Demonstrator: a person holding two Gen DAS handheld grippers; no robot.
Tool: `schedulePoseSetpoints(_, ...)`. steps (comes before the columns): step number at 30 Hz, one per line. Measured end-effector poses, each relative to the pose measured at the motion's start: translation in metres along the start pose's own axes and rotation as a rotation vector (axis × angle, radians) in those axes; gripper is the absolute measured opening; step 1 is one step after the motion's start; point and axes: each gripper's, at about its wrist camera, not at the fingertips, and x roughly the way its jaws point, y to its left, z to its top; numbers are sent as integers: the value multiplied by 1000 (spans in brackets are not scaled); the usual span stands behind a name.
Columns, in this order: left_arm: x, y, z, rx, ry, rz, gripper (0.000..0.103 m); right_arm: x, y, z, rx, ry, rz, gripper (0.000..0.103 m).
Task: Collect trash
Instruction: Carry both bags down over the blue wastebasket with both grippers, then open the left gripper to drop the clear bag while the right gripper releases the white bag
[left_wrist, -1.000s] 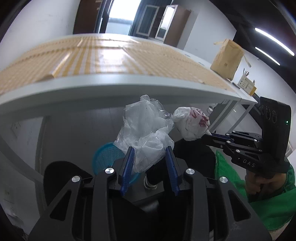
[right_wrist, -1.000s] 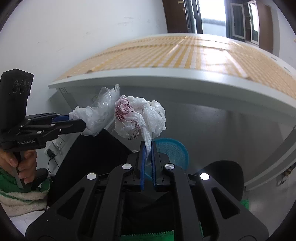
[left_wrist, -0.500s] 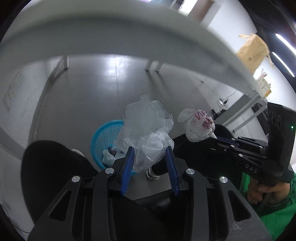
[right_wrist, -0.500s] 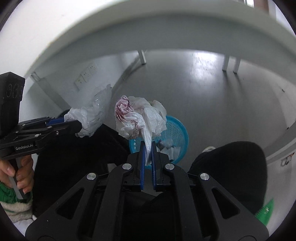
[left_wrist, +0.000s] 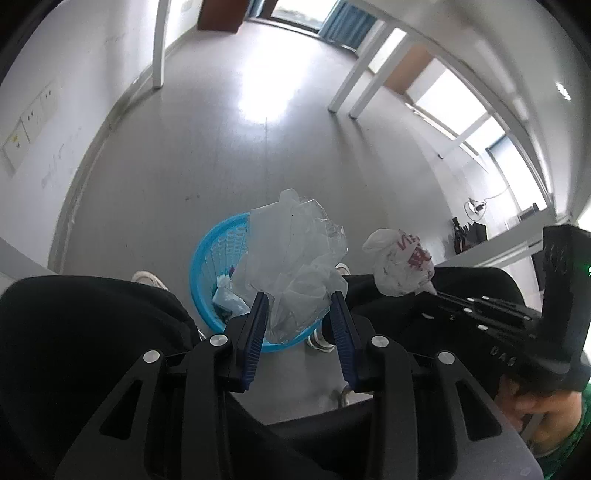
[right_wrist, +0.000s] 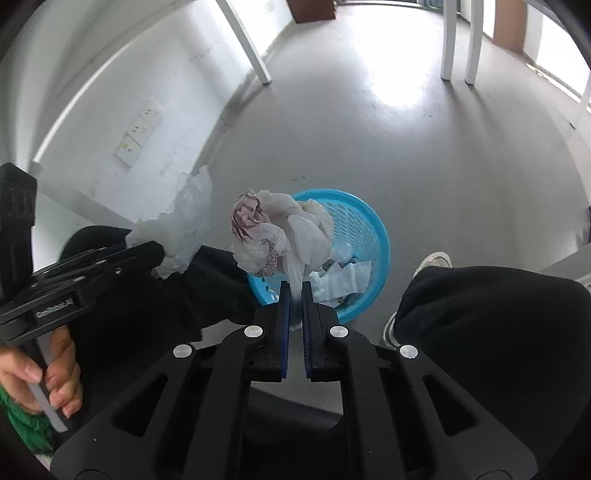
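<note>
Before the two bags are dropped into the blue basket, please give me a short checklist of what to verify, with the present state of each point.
1. Left hand-held gripper holds the clear plastic bag: ok.
2. Right hand-held gripper is shut on the white printed bag: ok.
3. Blue basket is in view below both bags: ok.
4. Basket has room left; only some paper lies inside: ok.
5. Each bag hangs exactly over the opening: cannot tell.
6. Person's shoes stand outside the basket: ok.

Grippers: black angular frames, blue ribbed finger pads, silver round screws, white lettering.
Clothing: green sleeve, black trousers, white shoes.
</note>
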Motion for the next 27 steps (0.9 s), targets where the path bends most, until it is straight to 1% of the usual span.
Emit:
schedulePoseSetpoints(6, 23, 0, 10, -62, 38, 19, 34, 43, -9, 21, 26, 66, -47, 5)
schedulePoseSetpoints(10, 54, 7, 24, -120, 77, 46, 34, 66, -14, 29, 42, 101, -66, 5)
schedulePoseSetpoints(14, 82, 9, 33, -165, 129, 61, 34, 99, -28, 39, 98, 161, -86, 5)
schedulePoseSetpoints(18, 110, 17, 40, -200, 199, 59, 34, 127, -40, 47, 159, 219, -65, 5)
schedulePoseSetpoints(21, 127, 27, 42, -239, 234, 68, 34, 141, -45, 50, 164, 242, -75, 5)
schedulePoseSetpoints(23, 136, 30, 44, -253, 258, 85, 32, 151, -46, 51, 157, 257, -83, 5)
schedulePoseSetpoints(25, 141, 30, 46, -258, 269, 84, 32, 159, -48, 54, 153, 274, -88, 5)
schedulePoseSetpoints(27, 142, 31, 48, -266, 263, 81, 36, 163, -52, 56, 163, 283, -91, 6)
